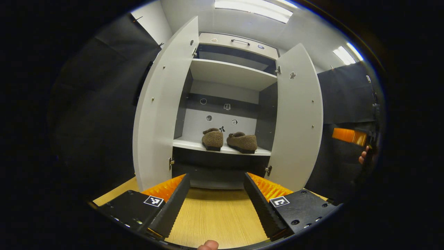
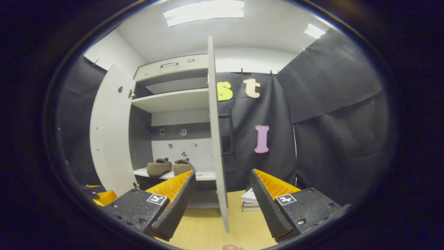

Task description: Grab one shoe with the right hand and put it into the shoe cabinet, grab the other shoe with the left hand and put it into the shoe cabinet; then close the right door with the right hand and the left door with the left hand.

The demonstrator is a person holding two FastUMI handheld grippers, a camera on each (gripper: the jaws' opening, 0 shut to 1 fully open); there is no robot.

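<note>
With both shoes (image 1: 229, 140) parked on the shoe cabinet (image 1: 229, 74) shelf, it's doors next! Right door (image 2: 216, 146), stiff, light panel — push its free edge. Right tool (image 2: 222, 205) straddles it, spread wide, empty; left tool (image 1: 216, 205) released too.

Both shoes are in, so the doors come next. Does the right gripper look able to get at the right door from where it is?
Probably yes. The right gripper is open, and the right door stands edge-on between its fingers with nothing in between. The books lie behind the door, off to the side.
</note>
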